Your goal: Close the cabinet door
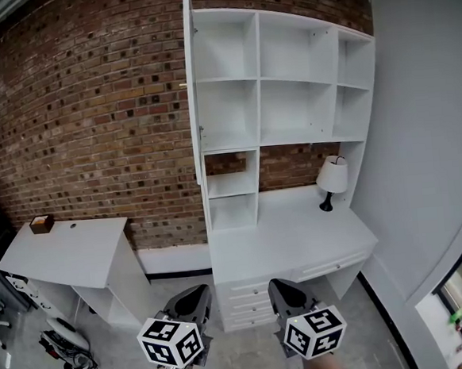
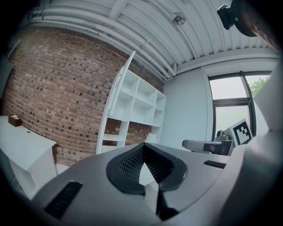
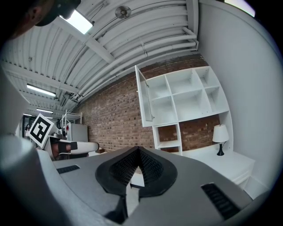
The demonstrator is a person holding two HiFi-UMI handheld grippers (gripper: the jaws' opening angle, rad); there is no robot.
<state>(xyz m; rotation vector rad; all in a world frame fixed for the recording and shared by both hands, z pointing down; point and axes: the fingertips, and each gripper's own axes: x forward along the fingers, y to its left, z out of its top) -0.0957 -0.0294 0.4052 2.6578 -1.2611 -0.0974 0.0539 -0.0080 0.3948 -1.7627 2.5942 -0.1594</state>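
Gaping cabinet door (image 3: 144, 99) (left-hinged)

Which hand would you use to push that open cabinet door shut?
Left, probably. The door stands edge-on at the cabinet's left side and must swing right; the left gripper is nearer its outer face. The right gripper faces the desk. Both jaws are shut, empty.

A red brick wall (image 1: 82, 112) runs behind a white desk (image 1: 299, 242) with a small lamp (image 1: 332, 181). A plain grey wall (image 1: 425, 124) stands at the right and a low white table (image 1: 61, 253) at the left, on a grey floor (image 1: 241, 358). The ribbed white ceiling (image 3: 110, 48) carries a strip light (image 3: 79, 21), and a window (image 2: 230, 106) lets in daylight.
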